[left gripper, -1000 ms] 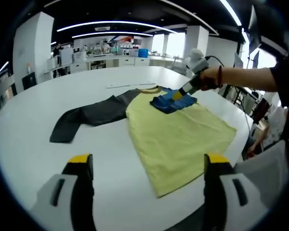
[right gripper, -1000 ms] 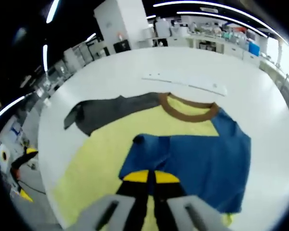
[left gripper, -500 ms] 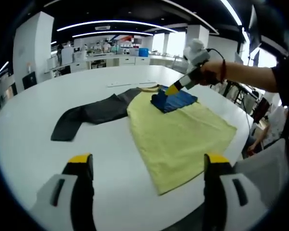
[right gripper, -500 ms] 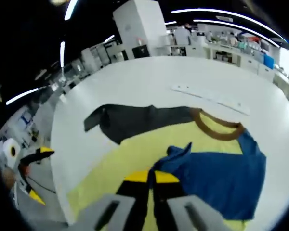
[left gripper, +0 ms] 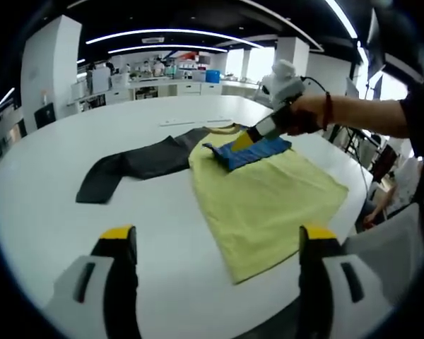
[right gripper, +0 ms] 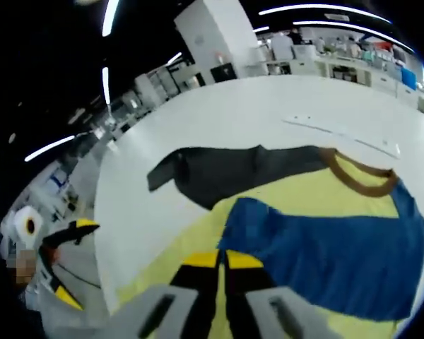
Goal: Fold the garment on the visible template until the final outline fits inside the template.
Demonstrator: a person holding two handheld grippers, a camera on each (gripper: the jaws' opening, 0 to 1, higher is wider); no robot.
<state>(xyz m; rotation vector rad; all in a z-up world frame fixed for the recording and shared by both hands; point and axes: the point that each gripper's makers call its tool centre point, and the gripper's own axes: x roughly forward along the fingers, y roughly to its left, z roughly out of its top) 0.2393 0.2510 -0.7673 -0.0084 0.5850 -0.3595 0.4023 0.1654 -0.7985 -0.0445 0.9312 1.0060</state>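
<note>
A long-sleeved top lies flat on the white table [left gripper: 42, 183]. It has a yellow body [left gripper: 268, 191], a dark grey sleeve [left gripper: 134, 166] stretched out to the left, and a brown collar [right gripper: 360, 178]. Its blue sleeve [left gripper: 253, 150] is folded over the chest. My right gripper [left gripper: 249, 135] is shut on the edge of this blue sleeve [right gripper: 325, 247] and holds it slightly lifted; its jaws [right gripper: 221, 260] meet at the cloth's corner. My left gripper [left gripper: 217, 236] stands open near the table's front edge, short of the yellow hem, with nothing in it.
A thin white strip [left gripper: 194, 123] lies on the table beyond the collar. A person's hand and forearm [left gripper: 339, 113] reach in from the right. Counters and shelves [left gripper: 162, 81] stand far behind. The table edge [left gripper: 353, 176] runs close to the yellow body's right side.
The right gripper has drawn the blue sleeve across the yellow chest towards the grey sleeve, spreading it flatter. The left gripper has stayed where it was, open.
</note>
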